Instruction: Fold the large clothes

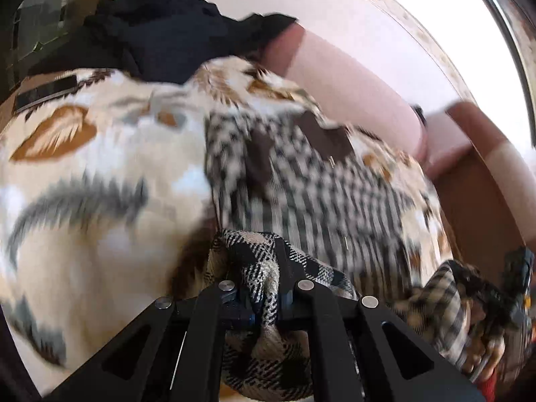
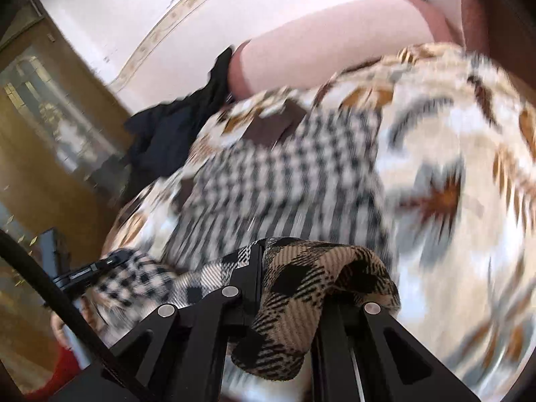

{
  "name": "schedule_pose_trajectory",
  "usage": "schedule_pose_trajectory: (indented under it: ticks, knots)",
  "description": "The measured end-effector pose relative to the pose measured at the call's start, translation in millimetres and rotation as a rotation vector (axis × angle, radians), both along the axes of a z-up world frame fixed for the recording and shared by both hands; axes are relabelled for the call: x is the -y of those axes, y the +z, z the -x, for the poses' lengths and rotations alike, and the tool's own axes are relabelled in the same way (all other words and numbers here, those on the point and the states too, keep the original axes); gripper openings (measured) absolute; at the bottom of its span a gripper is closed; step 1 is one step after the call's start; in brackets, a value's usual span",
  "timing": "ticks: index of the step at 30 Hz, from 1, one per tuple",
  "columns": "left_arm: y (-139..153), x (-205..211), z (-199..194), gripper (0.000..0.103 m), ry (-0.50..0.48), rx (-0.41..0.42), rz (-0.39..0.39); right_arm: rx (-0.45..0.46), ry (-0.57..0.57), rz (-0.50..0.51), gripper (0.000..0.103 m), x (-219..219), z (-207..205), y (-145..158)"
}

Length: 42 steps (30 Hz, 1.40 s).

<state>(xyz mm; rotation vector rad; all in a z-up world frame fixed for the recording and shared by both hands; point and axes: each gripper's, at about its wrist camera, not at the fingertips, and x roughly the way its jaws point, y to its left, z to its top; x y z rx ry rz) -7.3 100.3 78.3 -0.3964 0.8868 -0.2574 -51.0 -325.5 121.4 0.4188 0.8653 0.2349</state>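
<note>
A black, white and beige plaid garment (image 1: 301, 184) lies spread over the leaf-patterned blanket (image 1: 83, 167) on the bed. My left gripper (image 1: 264, 288) is shut on a bunched edge of the plaid garment. My right gripper (image 2: 294, 268) is shut on another bunched edge of the same garment (image 2: 278, 181), which drapes over its fingers. The right gripper also shows at the right edge of the left wrist view (image 1: 512, 288), and the left gripper shows at the left of the right wrist view (image 2: 90, 271). The view is motion-blurred.
A pile of black clothing (image 1: 160, 30) lies at the far end of the bed, next to a pink bolster pillow (image 1: 351, 77). A wooden cabinet with glass doors (image 2: 50, 117) stands beside the bed. A pink wall (image 1: 335, 0) is behind.
</note>
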Motion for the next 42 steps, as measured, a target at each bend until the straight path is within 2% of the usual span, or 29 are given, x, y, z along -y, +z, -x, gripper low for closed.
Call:
schedule_pose_trajectory:
  ticks: [4,7,10,15,17,19,22,25,30,33,35,39,42]
  knots:
    - [-1.9,4.1,-56.9,0.007,0.049,0.016,-0.018,0.015,-0.103,0.039,0.008,8.7,-63.9,0.0]
    - [-6.9,10.2,-92.0,0.007,0.066,0.015,-0.053,-0.009,-0.138,0.069,0.008,15.7,-100.9,-10.7]
    - [-12.8,12.8,-126.2,0.007,0.075,0.000,-0.055,-0.023,-0.149,0.102,0.008,22.4,-130.3,-19.9]
    - [-29.6,11.5,-163.0,0.008,0.095,-0.037,-0.001,-0.069,-0.158,0.037,0.010,35.9,-172.4,-47.8]
    - [-38.9,7.8,-174.1,0.009,0.107,-0.066,0.058,-0.110,-0.156,-0.007,0.015,43.2,-186.2,-65.1]
    - [-45.3,1.5,-183.7,0.012,0.102,-0.084,0.153,-0.151,-0.159,-0.053,0.034,51.3,-194.3,-79.0]
    - [-48.1,-9.7,-192.9,0.015,0.099,-0.084,0.310,-0.154,-0.215,-0.155,0.053,69.7,-201.7,-88.3]
    - [-50.1,-16.9,-199.8,0.026,0.120,-0.084,0.425,-0.111,-0.274,-0.233,0.068,85.2,-207.4,-86.7]
    - [-55.8,-22.6,-205.4,0.035,0.154,-0.119,0.510,-0.110,-0.317,-0.229,0.070,94.5,-218.1,-92.6]
    - [-54.9,-32.7,-202.2,0.057,0.193,-0.105,0.576,-0.097,-0.312,-0.181,0.070,89.1,-219.0,-86.5]
    - [-47.8,-43.5,-194.8,0.074,0.267,-0.058,0.573,-0.077,-0.305,-0.138,0.071,84.3,-218.7,-79.0]
    - [-38.3,-59.5,-188.9,0.077,0.311,-0.025,0.599,-0.018,-0.301,-0.065,0.071,74.0,-215.2,-61.9]
    - [-34.8,-57.1,-189.1,0.078,0.310,-0.026,0.556,0.020,-0.299,-0.013,0.072,70.1,-211.3,-50.0]
